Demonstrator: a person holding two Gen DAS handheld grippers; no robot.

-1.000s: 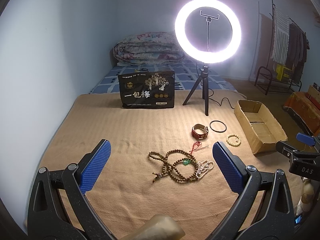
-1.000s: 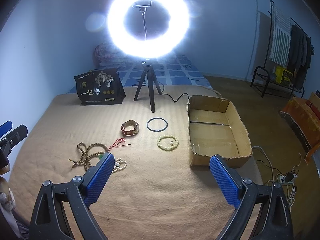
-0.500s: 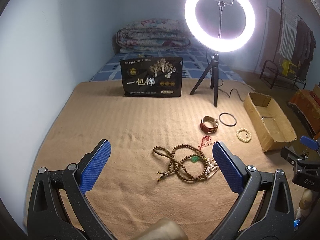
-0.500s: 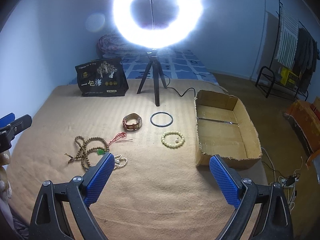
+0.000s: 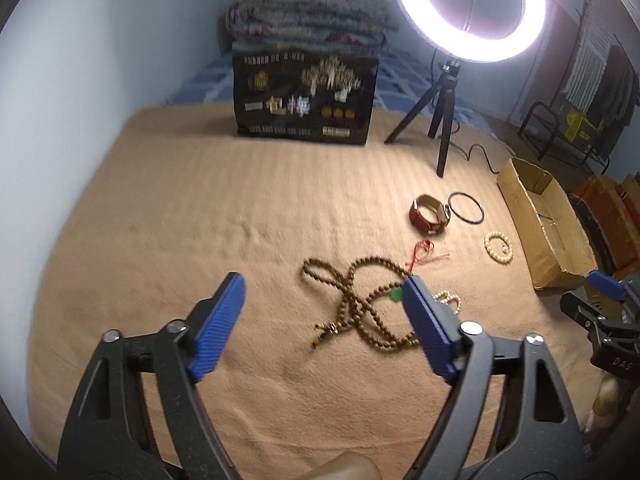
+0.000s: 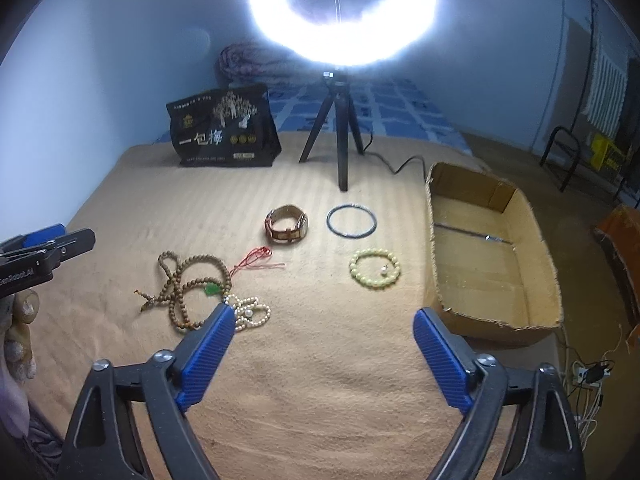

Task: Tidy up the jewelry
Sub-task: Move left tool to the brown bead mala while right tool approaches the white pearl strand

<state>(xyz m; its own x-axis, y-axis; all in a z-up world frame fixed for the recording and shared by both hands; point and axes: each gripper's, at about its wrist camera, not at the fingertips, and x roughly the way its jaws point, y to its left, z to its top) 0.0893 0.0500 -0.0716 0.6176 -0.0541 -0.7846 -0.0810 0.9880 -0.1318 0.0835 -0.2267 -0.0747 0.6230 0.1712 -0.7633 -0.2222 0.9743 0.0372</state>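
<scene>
Jewelry lies on a tan blanket [image 6: 320, 380]. A long brown bead necklace [image 5: 360, 300] [image 6: 188, 280] with a green pendant is tangled with a white pearl strand [image 6: 250, 314]. A brown watch [image 6: 287, 225], a black ring bangle [image 6: 351, 221] and a pale yellow bead bracelet [image 6: 375, 268] lie further back. An open cardboard box [image 6: 492, 252] stands at the right. My left gripper [image 5: 324, 292] hovers above the blanket just left of the necklace, its jaws closing with nothing between them. My right gripper [image 6: 320, 320] hovers over bare blanket, its jaws closing on nothing.
A lit ring light on a black tripod [image 6: 340, 148] stands behind the jewelry, its cable trailing right. A black printed bag [image 6: 224, 132] stands at the back left, a folded quilt [image 5: 308, 20] behind it. The wall runs along the left; the floor and a clothes rack [image 5: 592, 92] lie to the right.
Both grippers have come down and forward toward the jewelry, so it looks larger and nearer. Both pairs of blue jaws have narrowed, the left more.
</scene>
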